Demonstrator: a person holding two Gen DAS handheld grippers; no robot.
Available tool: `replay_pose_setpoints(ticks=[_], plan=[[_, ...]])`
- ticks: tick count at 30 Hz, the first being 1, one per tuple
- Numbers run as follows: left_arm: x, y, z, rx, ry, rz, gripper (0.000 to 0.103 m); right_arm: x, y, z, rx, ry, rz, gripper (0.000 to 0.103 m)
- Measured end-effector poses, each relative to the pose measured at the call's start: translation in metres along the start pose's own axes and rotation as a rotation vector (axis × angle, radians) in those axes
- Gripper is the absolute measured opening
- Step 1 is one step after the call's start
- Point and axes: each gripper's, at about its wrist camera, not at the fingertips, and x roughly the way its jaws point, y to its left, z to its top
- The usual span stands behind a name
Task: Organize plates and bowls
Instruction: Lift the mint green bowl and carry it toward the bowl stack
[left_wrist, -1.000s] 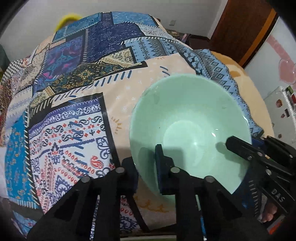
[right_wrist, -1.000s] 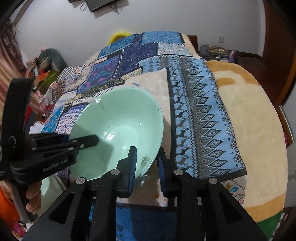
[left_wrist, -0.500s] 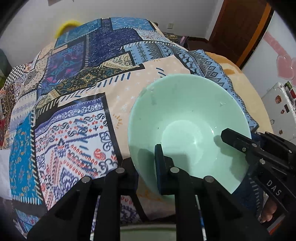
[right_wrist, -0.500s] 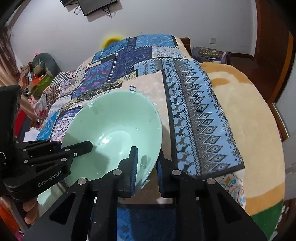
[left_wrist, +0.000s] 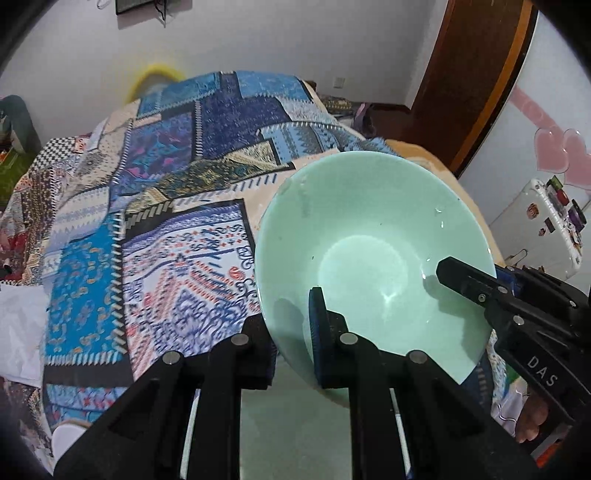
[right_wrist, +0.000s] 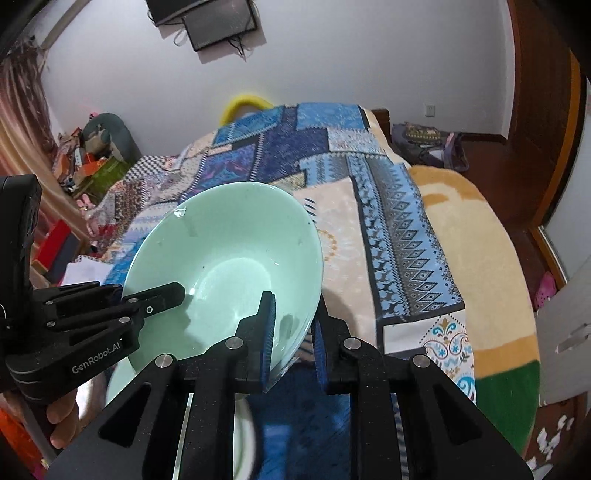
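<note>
A mint green bowl (left_wrist: 373, 254) is held in the air above the foot of a bed by both grippers. My left gripper (left_wrist: 291, 325) is shut on the bowl's near left rim, one finger inside and one outside. My right gripper (right_wrist: 293, 325) is shut on the bowl's (right_wrist: 229, 266) near right rim in the same way. The right gripper also shows in the left wrist view (left_wrist: 480, 291), and the left gripper shows in the right wrist view (right_wrist: 155, 299). Another pale green dish (right_wrist: 122, 376) lies below the bowl, mostly hidden.
A bed with a blue patterned patchwork cover (left_wrist: 177, 206) and a tan blanket (right_wrist: 476, 251) fills the space ahead. A white fridge (left_wrist: 546, 229) stands at the right. Clutter (right_wrist: 85, 162) lies by the left wall. A wooden door (right_wrist: 546, 110) is at the right.
Both grippers have lifted the bowl higher and tilted it back; the bed now sits lower and farther in both views. The grips on the rim are unchanged.
</note>
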Motion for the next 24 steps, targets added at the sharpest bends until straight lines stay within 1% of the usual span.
replay_pose_setpoints(ticks=[11, 16, 24], plan=[[-0.075, 0.018, -0.031, -0.024, -0.081, 0.019, 0.015, -0.037, 0.045, -0.008, -0.048, -0.062, 0.032, 0.017], [-0.098, 0.033, -0.048, -0.048, -0.095, 0.022, 0.015, -0.040, 0.066, -0.012, -0.065, -0.076, 0.052, 0.017], [-0.129, 0.062, -0.077, -0.090, -0.120, 0.052, 0.015, -0.041, 0.100, -0.026, -0.096, -0.072, 0.102, 0.017]])
